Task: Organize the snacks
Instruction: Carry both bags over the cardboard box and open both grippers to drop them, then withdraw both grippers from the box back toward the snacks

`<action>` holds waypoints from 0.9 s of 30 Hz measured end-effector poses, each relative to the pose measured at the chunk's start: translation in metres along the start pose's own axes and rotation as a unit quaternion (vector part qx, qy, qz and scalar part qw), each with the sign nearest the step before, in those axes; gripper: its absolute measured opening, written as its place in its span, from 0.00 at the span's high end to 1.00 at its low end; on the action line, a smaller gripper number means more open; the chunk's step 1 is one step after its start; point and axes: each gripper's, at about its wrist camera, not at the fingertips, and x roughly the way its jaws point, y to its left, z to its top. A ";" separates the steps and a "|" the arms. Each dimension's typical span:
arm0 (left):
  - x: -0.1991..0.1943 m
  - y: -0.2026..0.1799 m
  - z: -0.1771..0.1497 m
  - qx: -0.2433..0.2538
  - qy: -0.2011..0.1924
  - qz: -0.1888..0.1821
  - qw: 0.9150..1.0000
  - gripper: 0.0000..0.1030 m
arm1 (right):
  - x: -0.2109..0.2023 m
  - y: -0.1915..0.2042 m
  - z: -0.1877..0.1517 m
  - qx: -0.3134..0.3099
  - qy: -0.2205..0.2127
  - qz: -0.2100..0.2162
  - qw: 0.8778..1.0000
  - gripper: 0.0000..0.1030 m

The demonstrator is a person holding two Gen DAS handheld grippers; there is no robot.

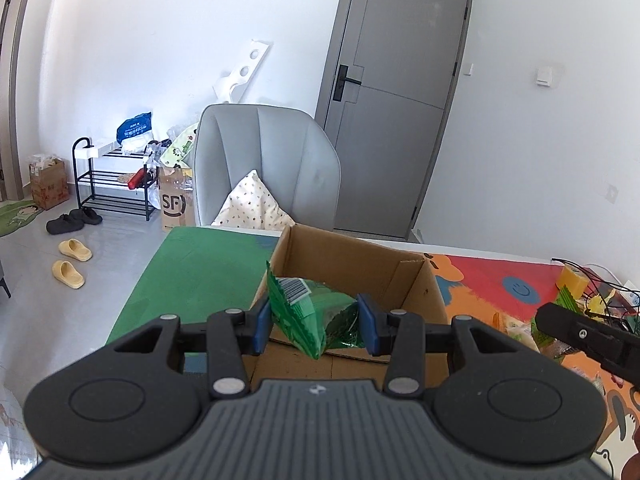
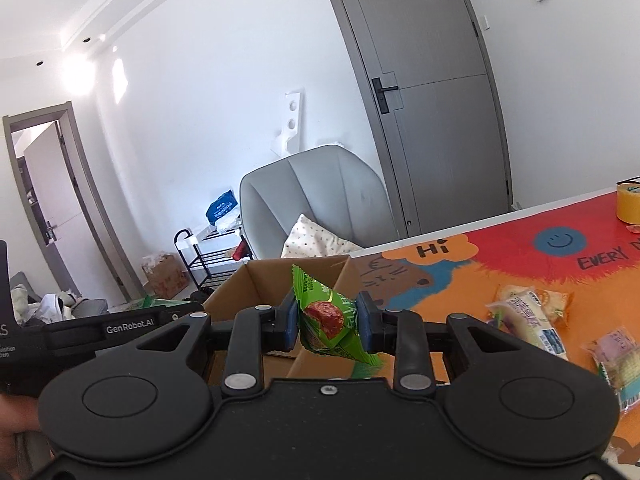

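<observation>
An open cardboard box (image 1: pixel 352 256) stands on the table's colourful mat (image 1: pixel 500 280). My left gripper (image 1: pixel 316 326) is shut on a dark green snack packet (image 1: pixel 308 312) with a barcode, held just before the box's near rim. In the right wrist view my right gripper (image 2: pixel 327 326) is shut on a light green packet (image 2: pixel 332 320) with a red fruit picture, held near the same cardboard box (image 2: pixel 272 280). The right gripper's black body (image 1: pixel 592 338) shows at the right edge of the left view. The left gripper's body (image 2: pixel 100 332) shows at the left of the right view.
Several wrapped snacks (image 2: pixel 528 316) lie loose on the mat to the right. A yellow tape roll (image 2: pixel 628 200) and cables (image 1: pixel 600 292) sit at the far right. Behind the table stand a grey armchair (image 1: pixel 272 160) with a cushion, a shoe rack (image 1: pixel 112 180) and a grey door (image 1: pixel 400 100).
</observation>
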 end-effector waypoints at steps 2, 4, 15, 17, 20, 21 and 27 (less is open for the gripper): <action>0.003 0.002 0.001 -0.001 0.000 0.003 1.000 0.58 | 0.005 0.005 0.002 -0.002 0.001 0.004 1.000 0.71; 0.005 0.006 0.003 -0.009 0.003 0.001 1.000 0.56 | 0.009 0.009 0.003 -0.001 0.002 0.006 1.000 0.71; -0.015 0.028 0.005 -0.037 -0.006 0.013 0.999 0.38 | 0.026 0.029 0.006 0.001 0.012 0.027 1.000 0.71; -0.019 0.030 0.005 -0.041 -0.008 0.019 0.999 0.34 | 0.030 0.033 0.006 0.001 0.015 0.038 0.999 0.71; -0.025 0.032 0.003 -0.044 -0.009 0.029 0.999 0.27 | 0.038 0.038 0.006 0.002 0.037 0.049 0.998 0.50; -0.026 0.032 0.003 -0.044 -0.009 0.030 0.999 0.23 | 0.038 0.037 0.005 0.008 0.040 0.041 0.998 0.41; -0.028 0.025 -0.001 -0.040 -0.001 0.037 0.998 0.14 | 0.022 0.025 -0.001 0.025 0.042 0.022 0.999 0.38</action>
